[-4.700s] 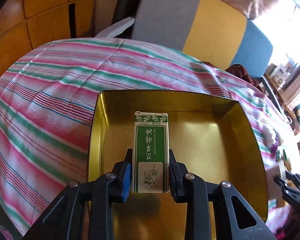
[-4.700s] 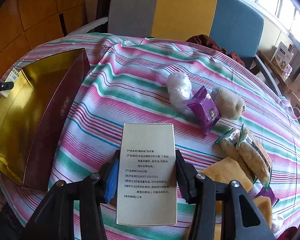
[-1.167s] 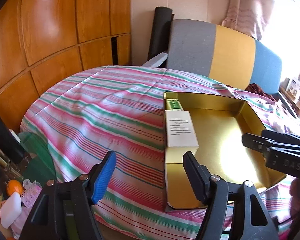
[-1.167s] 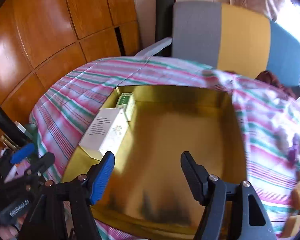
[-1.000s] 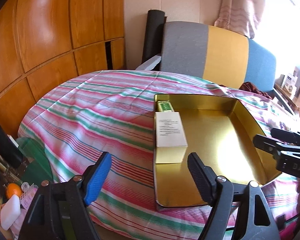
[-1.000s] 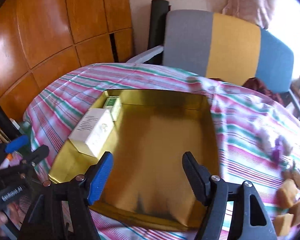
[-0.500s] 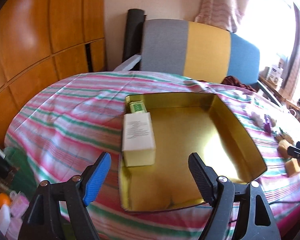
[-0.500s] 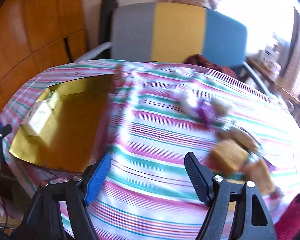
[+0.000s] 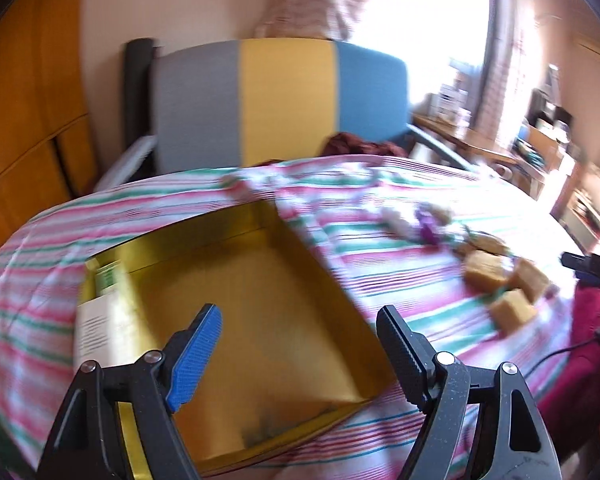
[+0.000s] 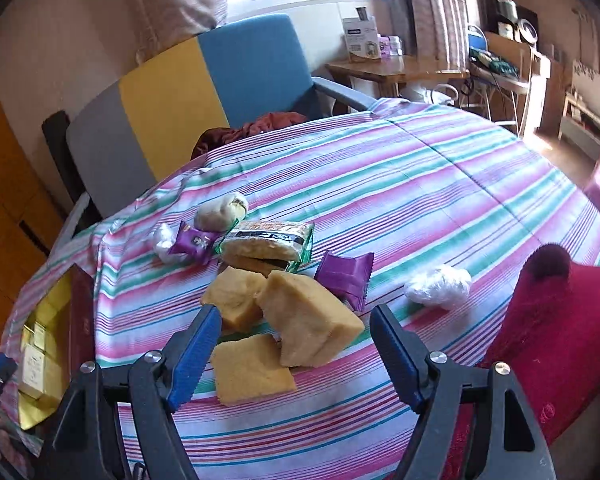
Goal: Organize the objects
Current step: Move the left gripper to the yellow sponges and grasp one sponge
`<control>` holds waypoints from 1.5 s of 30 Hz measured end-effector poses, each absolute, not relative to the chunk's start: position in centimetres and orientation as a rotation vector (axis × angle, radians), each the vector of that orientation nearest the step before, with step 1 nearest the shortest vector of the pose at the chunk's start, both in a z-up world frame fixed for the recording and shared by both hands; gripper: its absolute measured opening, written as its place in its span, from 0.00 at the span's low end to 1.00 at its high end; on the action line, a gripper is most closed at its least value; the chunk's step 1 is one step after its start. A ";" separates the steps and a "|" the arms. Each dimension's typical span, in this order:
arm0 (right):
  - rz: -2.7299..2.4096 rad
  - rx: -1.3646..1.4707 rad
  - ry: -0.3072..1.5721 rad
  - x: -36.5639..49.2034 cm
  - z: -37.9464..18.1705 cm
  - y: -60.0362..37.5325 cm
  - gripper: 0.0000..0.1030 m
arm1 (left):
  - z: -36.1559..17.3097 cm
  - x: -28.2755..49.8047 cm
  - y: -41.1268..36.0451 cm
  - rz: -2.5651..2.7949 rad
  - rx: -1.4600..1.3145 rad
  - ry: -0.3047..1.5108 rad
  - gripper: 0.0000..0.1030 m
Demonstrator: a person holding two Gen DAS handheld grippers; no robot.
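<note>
Two boxes are already lodged in the gold tray (image 9: 260,320), against its left wall: a white box (image 9: 96,328) and a small green box (image 9: 108,278) behind it; the rest of the tray floor is bare. Both grippers are released and nothing is held. The left gripper (image 9: 298,340) is hung over the tray with its fingers (image 9: 198,344) spread and only tray floor seen between them. The right gripper (image 10: 296,344) is aimed down at the snack pile on the striped desk (image 10: 460,184), well apart from the tray; its jaws have just been opening, and the yellow cake blocks (image 10: 308,316) are framed between the fingers but not touched, as far as can be told. Behind the blocks lie a green-edged biscuit pack (image 10: 268,240), two purple wrappers (image 10: 344,276), a round bun (image 10: 220,210) and a clear-wrapped ball (image 10: 438,286) off to the right. The step in hand is judged to be the reach for the next item, most likely the nearest cake block. A descent onto one block is called for, with the fingers set either side of it. A gentle close is advised, since the block looks soft and crumbly. A carry to the tray's open floor is then needed. The blocks are touching, so a neighbour may be dragged.
</note>
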State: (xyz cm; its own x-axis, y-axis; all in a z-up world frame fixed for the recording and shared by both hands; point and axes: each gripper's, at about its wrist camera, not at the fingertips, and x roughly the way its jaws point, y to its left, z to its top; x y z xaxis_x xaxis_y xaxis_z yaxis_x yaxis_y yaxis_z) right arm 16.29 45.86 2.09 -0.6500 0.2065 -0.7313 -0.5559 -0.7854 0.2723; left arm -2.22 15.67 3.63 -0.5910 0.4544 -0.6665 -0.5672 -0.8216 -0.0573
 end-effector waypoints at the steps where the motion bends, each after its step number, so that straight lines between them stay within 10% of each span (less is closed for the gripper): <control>1: 2.421 -0.971 0.741 16.7 1.9 46.5 0.76 | 3.7 -2.1 17.0 2.338 -0.928 0.228 0.78; 13: 2.444 -0.847 1.048 18.3 0.8 48.7 0.76 | 0.5 0.8 32.6 1.885 -0.947 0.354 0.62; 26: 2.473 -0.787 1.114 18.9 0.5 49.1 0.76 | -4.4 7.3 42.9 1.529 -0.747 0.705 0.73; 33: 2.473 -0.787 1.126 18.9 0.4 49.3 0.76 | -4.8 6.0 42.1 1.588 -0.790 0.571 0.53; 45: 2.432 -0.866 1.079 18.1 0.2 49.0 0.76 | -5.5 3.4 32.0 1.917 -0.848 0.385 0.53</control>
State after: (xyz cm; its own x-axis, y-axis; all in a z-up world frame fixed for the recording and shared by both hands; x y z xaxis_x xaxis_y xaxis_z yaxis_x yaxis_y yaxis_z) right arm 18.11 48.96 0.20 -0.7556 0.0609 -0.6522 -0.5243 -0.6530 0.5465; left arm 3.44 32.03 -5.48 -0.2893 0.6517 -0.7012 -0.8716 -0.4821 -0.0885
